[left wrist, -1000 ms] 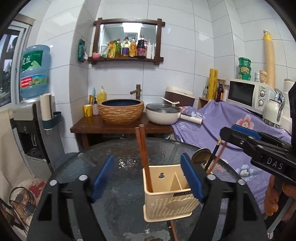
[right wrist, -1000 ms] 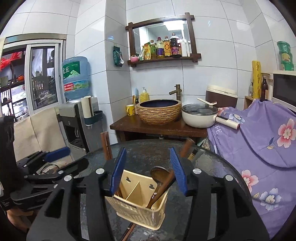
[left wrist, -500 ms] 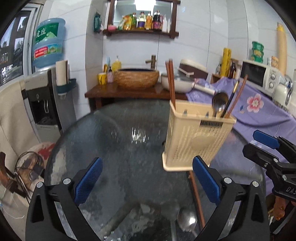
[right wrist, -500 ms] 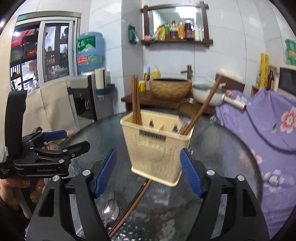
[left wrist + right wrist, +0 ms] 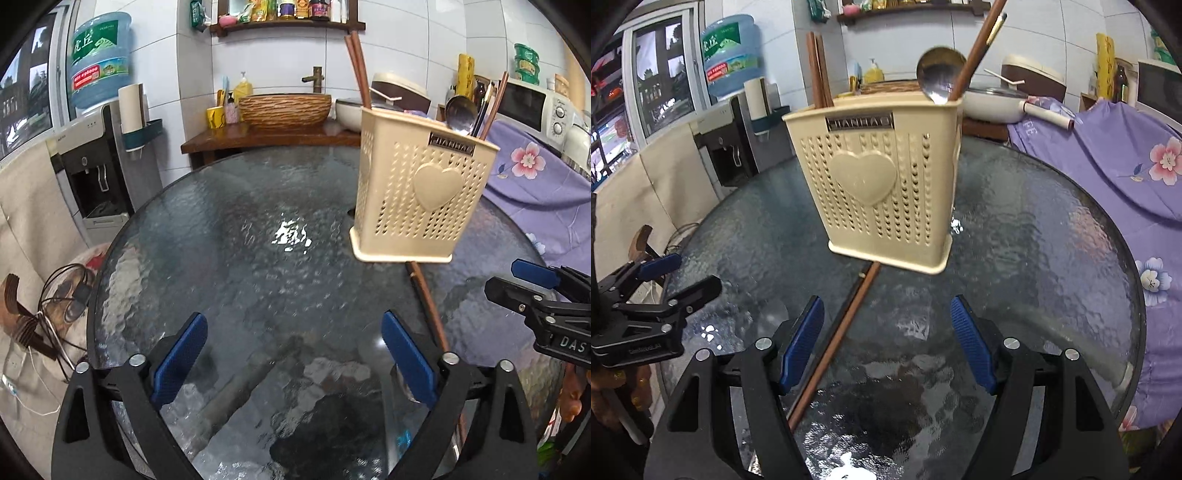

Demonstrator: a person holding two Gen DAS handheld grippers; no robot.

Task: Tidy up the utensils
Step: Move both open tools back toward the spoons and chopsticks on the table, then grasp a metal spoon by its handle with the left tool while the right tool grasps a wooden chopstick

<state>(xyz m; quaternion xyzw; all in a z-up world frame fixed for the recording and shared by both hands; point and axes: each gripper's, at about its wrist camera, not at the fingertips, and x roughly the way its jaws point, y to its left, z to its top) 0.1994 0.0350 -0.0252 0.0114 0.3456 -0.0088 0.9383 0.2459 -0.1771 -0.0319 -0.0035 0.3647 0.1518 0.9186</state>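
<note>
A cream perforated utensil holder (image 5: pixel 417 192) with a heart on its side stands on the round glass table (image 5: pixel 229 258). It holds brown chopsticks (image 5: pixel 356 66) and a metal spoon (image 5: pixel 460 112). One loose chopstick (image 5: pixel 842 332) lies on the glass from under the holder (image 5: pixel 882 192) toward me, passing between the right gripper's fingers near its left pad. My left gripper (image 5: pixel 293 332) hovers low over bare glass left of the holder, its jaws wide and closing on nothing. My right gripper (image 5: pixel 886 314) is open in front of the holder. What looks like a spoon bowl (image 5: pixel 400 380) shows behind the left gripper's right finger.
A purple flowered cloth (image 5: pixel 1108 155) drapes the counter to the right. Behind the table stand a wooden stand with a woven basin (image 5: pixel 284 109) and a white pot (image 5: pixel 993 103). A water dispenser (image 5: pixel 96 155) is at the left. Cables (image 5: pixel 62 295) lie on the floor.
Both grippers sank toward the table, so the holder, seen from above before, now shows its side. Both jaws stand wider than a second ago. The loose chopstick came into view.
</note>
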